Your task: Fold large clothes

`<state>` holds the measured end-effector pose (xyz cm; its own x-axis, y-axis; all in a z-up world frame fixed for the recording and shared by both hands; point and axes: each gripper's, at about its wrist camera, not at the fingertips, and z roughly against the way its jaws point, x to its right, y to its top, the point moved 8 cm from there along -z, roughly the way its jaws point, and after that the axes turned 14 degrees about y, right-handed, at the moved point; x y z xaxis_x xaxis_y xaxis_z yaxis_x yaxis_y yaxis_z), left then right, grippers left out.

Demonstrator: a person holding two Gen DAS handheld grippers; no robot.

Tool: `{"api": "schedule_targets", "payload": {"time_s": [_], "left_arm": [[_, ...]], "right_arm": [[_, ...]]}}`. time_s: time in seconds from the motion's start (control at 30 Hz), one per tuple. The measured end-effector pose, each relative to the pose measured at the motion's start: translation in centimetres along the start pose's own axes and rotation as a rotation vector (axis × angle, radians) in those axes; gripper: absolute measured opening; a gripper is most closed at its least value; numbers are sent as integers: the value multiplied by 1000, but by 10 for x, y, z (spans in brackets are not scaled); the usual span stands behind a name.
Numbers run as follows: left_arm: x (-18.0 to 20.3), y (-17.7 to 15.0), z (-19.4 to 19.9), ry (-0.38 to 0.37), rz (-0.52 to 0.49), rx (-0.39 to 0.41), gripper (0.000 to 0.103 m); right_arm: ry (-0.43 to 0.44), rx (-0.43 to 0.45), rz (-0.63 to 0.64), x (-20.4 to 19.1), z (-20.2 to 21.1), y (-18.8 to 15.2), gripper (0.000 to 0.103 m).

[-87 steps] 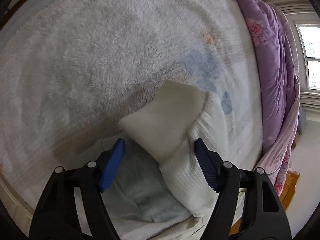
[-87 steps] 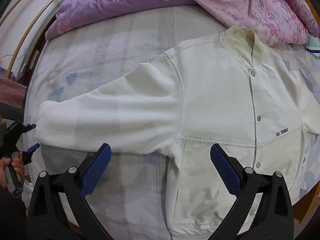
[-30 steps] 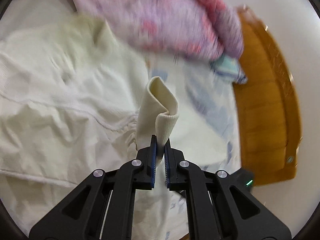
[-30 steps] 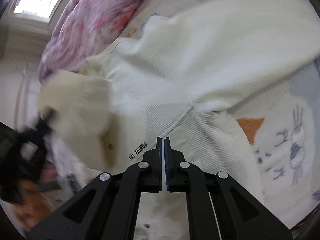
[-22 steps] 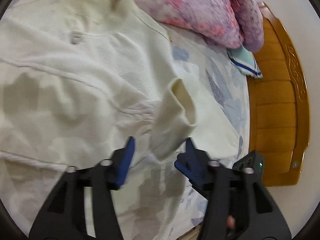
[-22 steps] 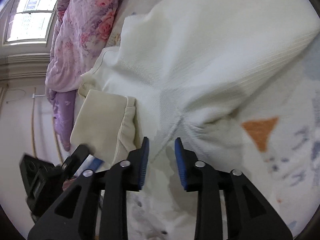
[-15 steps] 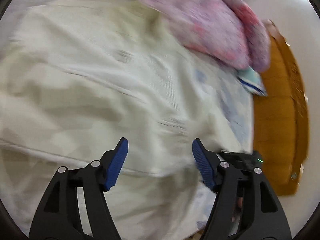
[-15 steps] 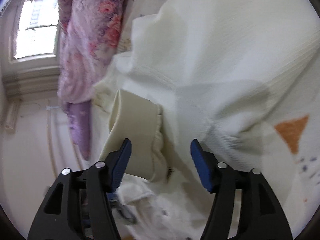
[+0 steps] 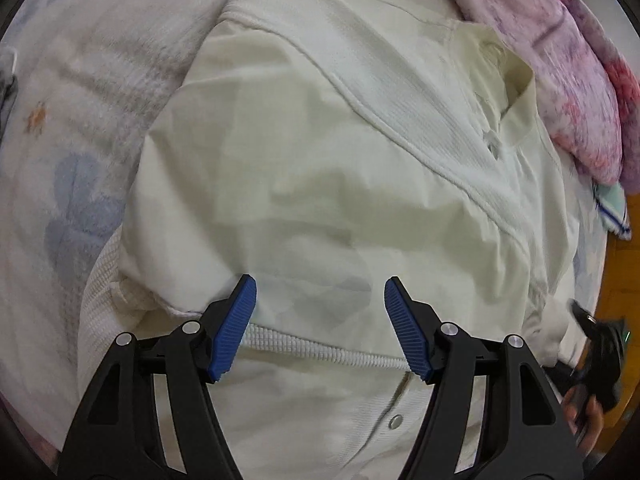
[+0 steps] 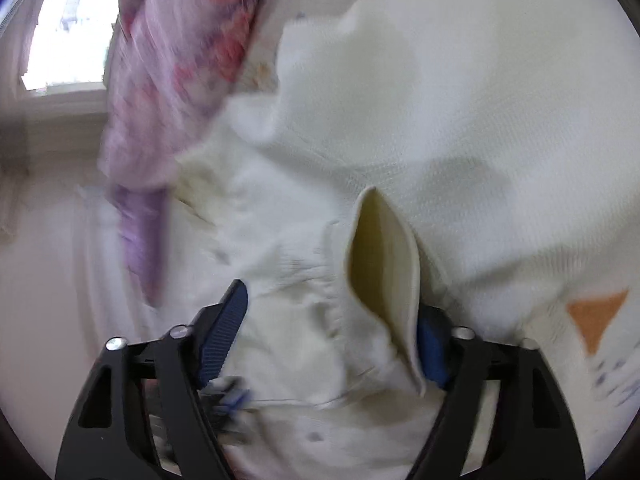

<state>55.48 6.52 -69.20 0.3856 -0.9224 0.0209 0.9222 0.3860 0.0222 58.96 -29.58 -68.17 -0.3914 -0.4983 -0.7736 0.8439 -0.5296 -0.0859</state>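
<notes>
A cream white jacket [image 9: 320, 168] lies spread on the bed, one sleeve folded across its front. Its collar [image 9: 508, 76] points to the upper right and a snap button [image 9: 396, 421] shows near the bottom. My left gripper [image 9: 320, 320] is open and empty just above the folded sleeve. In the right wrist view the jacket [image 10: 460, 120] fills the frame and the sleeve cuff [image 10: 380, 264] stands up between the fingers. My right gripper [image 10: 332, 332] is open, its right pad partly hidden behind the cuff.
A pink and purple floral quilt [image 9: 560, 60] lies bunched past the collar, and it also shows in the right wrist view [image 10: 176, 80]. The pale printed bedsheet [image 9: 60, 160] lies left. A wooden bed frame [image 9: 624, 280] is at the right edge. A window [image 10: 68, 28] is upper left.
Both grippers opened. The left let go of the sleeve cuff, which now lies across the jacket front, and swung left over the jacket. The right gripper moved up to the cuff.
</notes>
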Motion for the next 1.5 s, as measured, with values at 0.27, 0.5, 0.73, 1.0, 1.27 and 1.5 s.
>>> {"api": "schedule_targets", "payload": {"time_s": [0.27, 0.5, 0.73, 1.0, 1.27, 1.5], "left_arm": [[5, -4, 25, -80, 2, 55, 70], [14, -13, -6, 53, -70, 13, 70], [34, -16, 19, 72, -68, 63, 70], [152, -40, 50, -39, -227, 119, 70], [267, -73, 39, -95, -386, 93, 70], [330, -94, 23, -105, -495, 104, 69]], "right_arm": [[20, 75, 442, -98, 29, 40, 4], [-296, -18, 288, 10, -6, 54, 30], [-96, 148, 229, 13, 64, 58, 46], [-134, 506, -52, 116, 221, 93, 52], [-138, 704, -358, 220, 312, 104, 53], [-34, 756, -496, 257, 332, 118, 53]]}}
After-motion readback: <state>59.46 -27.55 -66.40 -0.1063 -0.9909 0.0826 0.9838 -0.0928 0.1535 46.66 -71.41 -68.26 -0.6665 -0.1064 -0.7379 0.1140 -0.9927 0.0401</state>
